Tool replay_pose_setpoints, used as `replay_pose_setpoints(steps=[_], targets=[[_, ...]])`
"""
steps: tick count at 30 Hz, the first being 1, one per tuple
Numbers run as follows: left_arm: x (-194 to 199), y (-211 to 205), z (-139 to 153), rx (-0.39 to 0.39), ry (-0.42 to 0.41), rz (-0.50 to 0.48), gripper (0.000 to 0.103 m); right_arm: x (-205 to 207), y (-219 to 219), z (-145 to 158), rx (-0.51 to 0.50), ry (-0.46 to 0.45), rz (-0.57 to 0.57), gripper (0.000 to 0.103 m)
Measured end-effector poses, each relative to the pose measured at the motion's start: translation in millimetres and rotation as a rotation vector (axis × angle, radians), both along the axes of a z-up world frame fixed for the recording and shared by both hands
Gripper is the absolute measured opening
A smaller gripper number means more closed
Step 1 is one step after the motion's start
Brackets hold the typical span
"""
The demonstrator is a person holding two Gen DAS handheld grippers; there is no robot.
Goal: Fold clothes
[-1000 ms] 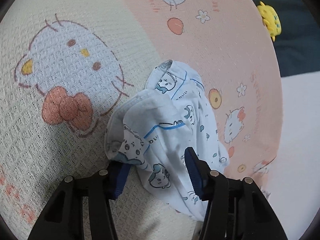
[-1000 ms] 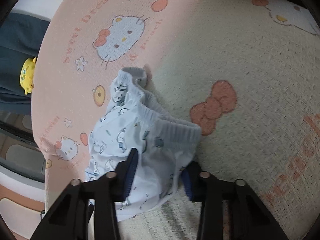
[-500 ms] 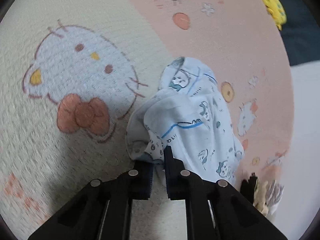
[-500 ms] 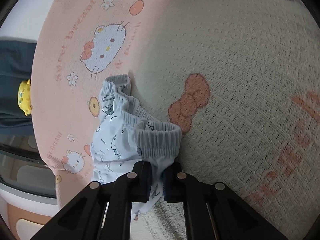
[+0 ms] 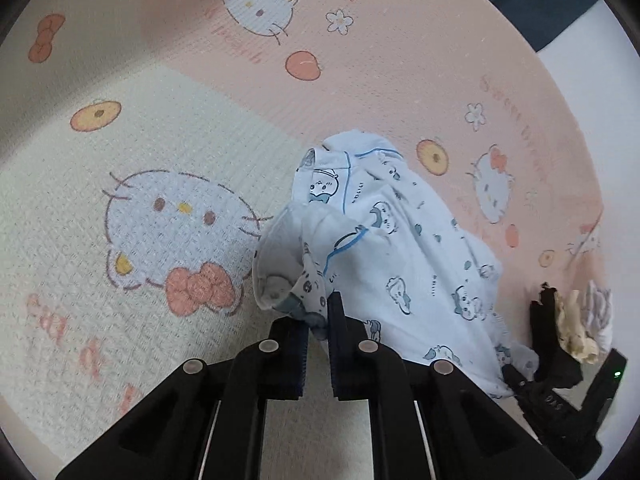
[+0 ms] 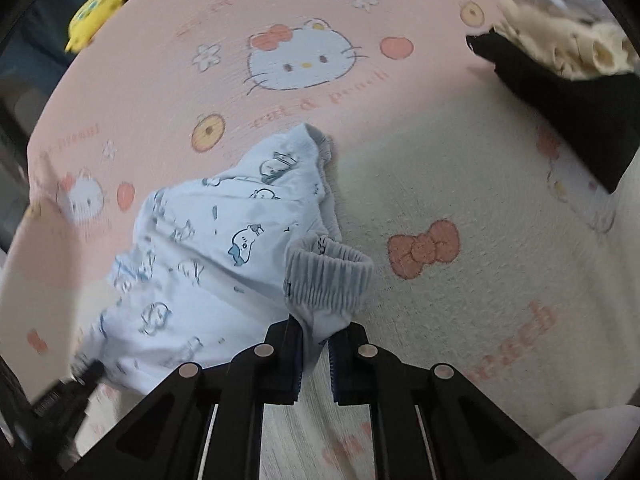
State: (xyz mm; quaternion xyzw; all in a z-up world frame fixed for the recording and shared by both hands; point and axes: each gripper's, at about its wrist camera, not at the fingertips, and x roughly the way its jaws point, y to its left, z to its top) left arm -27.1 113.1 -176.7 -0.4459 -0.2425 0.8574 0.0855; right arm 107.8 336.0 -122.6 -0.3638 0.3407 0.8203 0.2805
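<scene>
A pair of pale blue shorts [image 5: 384, 248] printed with small cartoon animals lies bunched on a pink and cream cartoon-cat blanket [image 5: 168, 128]. My left gripper [image 5: 318, 320] is shut on a hem edge of the shorts, which hangs lifted from it. In the right wrist view the same shorts [image 6: 224, 240] show their grey ribbed waistband [image 6: 326, 276], and my right gripper [image 6: 316, 338] is shut on the cloth just below that band. The right gripper's black body appears at the lower right of the left wrist view, and the left one at the lower left of the right wrist view.
A pile of other clothes, black [image 6: 560, 92], cream [image 6: 568, 44] and white, lies on the blanket at the upper right of the right wrist view. A yellow plush toy [image 6: 94, 16] sits on a dark surface beyond the blanket's far edge.
Both grippers went from open around the shorts to shut on the cloth. Both have since risen and rolled, lifting the gripped edges off the blanket.
</scene>
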Motion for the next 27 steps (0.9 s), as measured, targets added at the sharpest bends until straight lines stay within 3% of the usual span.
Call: replay_pose_setpoints(steps=[3, 6, 10, 16, 19, 24, 27], targets=[[-13, 1, -8, 0.089, -0.04, 0.026, 0.007, 8, -1, 4, -0.012, 0.003, 0.014, 0.007], [-18, -2, -14, 0.128, -0.057, 0.031, 0.007, 15, 4, 3, -0.061, 0.037, 0.016, 0.007], [-15, -4, -22, 0.14, -0.057, 0.018, 0.007, 25, 6, -5, -0.156, 0.09, 0.001, 0.007], [-2, -16, -27, 0.134, -0.085, -0.026, 0.007, 23, 9, -17, -0.224, 0.085, -0.005, 0.007], [0, -18, -31, 0.131, -0.093, -0.055, 0.007, 22, 12, -23, -0.245, 0.077, -0.012, 0.013], [1, -19, -35, 0.161, -0.098, -0.106, 0.008, 26, 19, -26, -0.245, 0.06, -0.04, 0.035], [3, -24, -36, 0.196, -0.117, -0.094, 0.025, 34, 25, -26, -0.261, 0.095, -0.064, 0.045]])
